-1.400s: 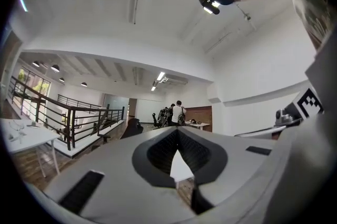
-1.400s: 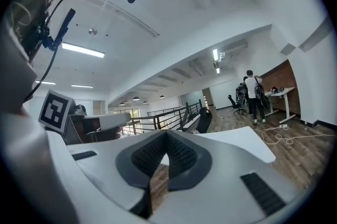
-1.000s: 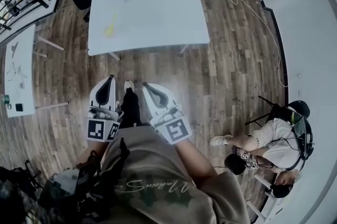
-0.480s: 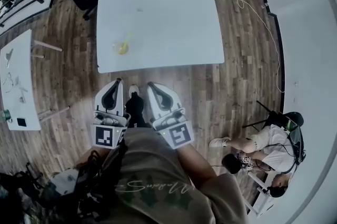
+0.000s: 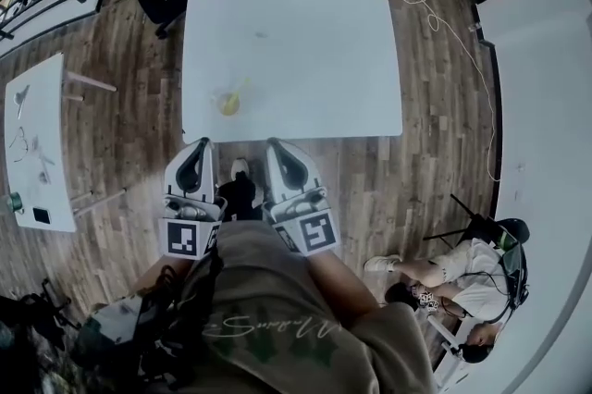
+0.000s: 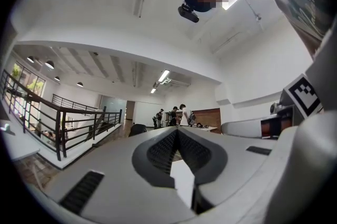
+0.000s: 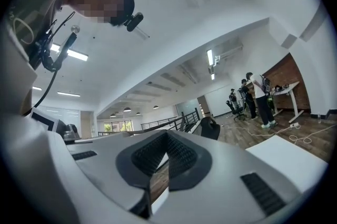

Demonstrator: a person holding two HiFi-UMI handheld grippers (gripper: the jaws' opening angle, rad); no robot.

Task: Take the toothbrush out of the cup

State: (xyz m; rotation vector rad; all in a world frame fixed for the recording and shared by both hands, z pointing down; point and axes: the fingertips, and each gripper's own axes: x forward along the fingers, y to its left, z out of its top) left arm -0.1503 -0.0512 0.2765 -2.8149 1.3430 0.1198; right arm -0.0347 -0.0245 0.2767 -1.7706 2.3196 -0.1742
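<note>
Wood floor (image 5: 435, 105) surrounds a white table (image 5: 305, 41); cup (image 5: 227, 104) with toothbrush (image 5: 239, 91) stands near its front edge; left gripper (image 5: 198, 144) and right gripper (image 5: 277, 145) hover short of it, jaws closed, empty.

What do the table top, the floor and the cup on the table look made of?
Table top: smooth matte white, probably laminate. Floor: wood or wood-look planks, with grain and seams showing. Cup: seems clear, glass or plastic; too small to tell.
</note>
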